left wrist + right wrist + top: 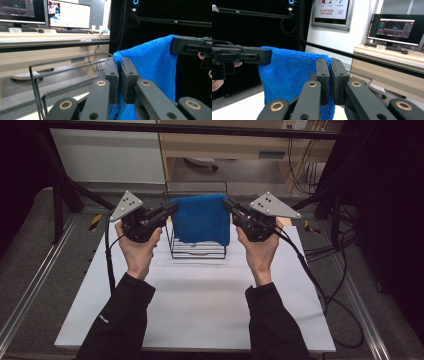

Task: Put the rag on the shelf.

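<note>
Two grippers are holding a blue cloth (202, 218) stretched between them above the white table (200, 305). I am watching the left gripper (172, 208) pinching one top corner and the right gripper (227, 202) pinching the other. The cloth is hanging in front of a black wire rack (196, 251).

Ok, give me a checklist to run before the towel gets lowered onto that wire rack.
1. Left gripper shut on a top corner of the blue terry-cloth towel: ok.
2. Right gripper shut on the other top corner: ok.
3. Top edge held level between the jaws: ok.
4. Towel over the black wire rack: ok.
5. Hem clear of the rack's wires: cannot tell.
6. Rack standing squarely on the white table: ok.
</note>
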